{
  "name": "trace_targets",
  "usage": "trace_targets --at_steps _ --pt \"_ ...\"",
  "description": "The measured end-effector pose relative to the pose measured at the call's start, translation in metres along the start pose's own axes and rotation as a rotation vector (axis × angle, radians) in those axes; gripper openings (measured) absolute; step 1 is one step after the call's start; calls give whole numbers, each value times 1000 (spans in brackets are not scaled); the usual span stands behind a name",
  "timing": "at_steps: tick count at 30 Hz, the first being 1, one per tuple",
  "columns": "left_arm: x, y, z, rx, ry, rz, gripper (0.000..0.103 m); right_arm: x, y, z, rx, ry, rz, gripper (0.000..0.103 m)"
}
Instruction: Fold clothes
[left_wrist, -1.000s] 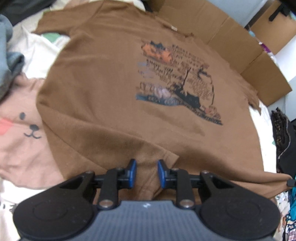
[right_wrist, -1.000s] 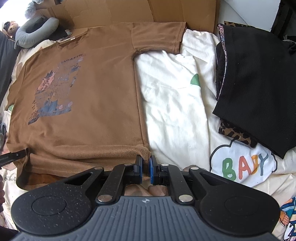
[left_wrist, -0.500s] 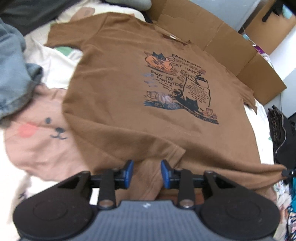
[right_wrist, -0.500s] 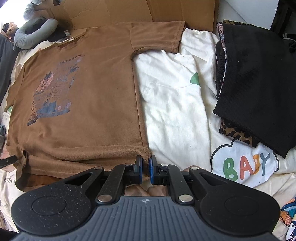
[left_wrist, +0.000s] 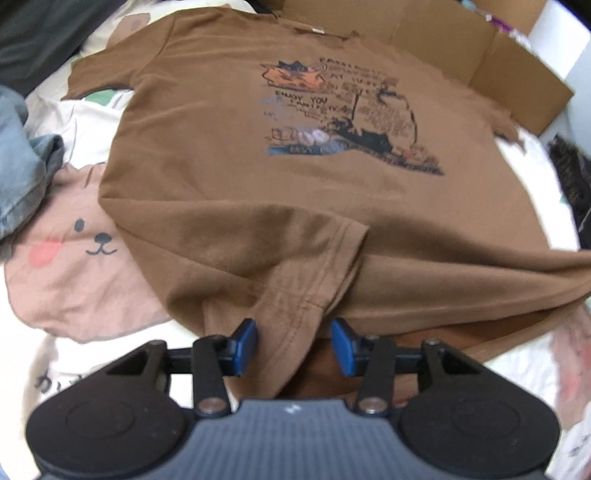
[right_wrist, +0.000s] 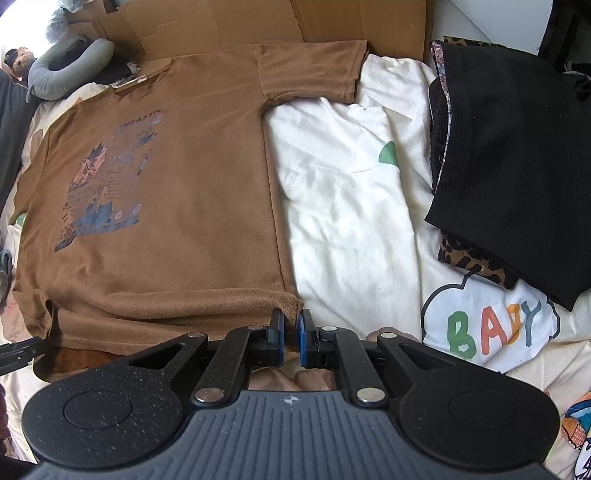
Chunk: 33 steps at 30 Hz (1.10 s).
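Observation:
A brown T-shirt (left_wrist: 295, 206) with a printed picture lies front up, spread flat on the bed. Its lower left corner is folded over into a flap (left_wrist: 306, 280). My left gripper (left_wrist: 293, 345) stands over that flap, jaws opening, with cloth between the blue pads but not pressed by them. In the right wrist view the brown T-shirt (right_wrist: 184, 221) stretches away from my right gripper (right_wrist: 290, 328), which is shut on its lower right hem corner. A black tip of the left gripper (right_wrist: 18, 350) shows at the hem's other end.
Flattened cardboard (right_wrist: 295, 22) lines the far side beyond the collar. A folded black garment (right_wrist: 517, 155) on leopard-print cloth lies to the right on the white "BABY" sheet (right_wrist: 491, 325). Blue jeans (left_wrist: 22, 158) and a pink bear print (left_wrist: 74, 266) sit left of the shirt.
The left gripper's jaws have spread apart around the folded corner, and its view has shifted and rolled over the hem. The right gripper has stayed shut on its corner.

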<state>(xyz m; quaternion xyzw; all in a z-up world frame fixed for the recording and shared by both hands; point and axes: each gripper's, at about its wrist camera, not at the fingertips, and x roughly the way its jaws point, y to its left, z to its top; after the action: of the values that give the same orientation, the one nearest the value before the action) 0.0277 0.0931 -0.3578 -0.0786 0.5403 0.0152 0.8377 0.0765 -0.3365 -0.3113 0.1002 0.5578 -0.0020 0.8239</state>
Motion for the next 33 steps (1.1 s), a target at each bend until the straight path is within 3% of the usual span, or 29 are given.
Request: trace_targets --at_steps 6,13,23,33 --pt "-10 9 0 -49 -35 -21 31 0 0 0 -6 -2 -2 6" --pt "-22 23 -8 -82 -43 -33 29 1 -1 0 2 -8 -3 6" --pt "-17 22 -23 -21 2 -25 25 3 -3 -2 10 -5 -3 6" --pt "-12 18 -8 -78 -64 -30 25 6 -4 -3 10 5 -6 6"
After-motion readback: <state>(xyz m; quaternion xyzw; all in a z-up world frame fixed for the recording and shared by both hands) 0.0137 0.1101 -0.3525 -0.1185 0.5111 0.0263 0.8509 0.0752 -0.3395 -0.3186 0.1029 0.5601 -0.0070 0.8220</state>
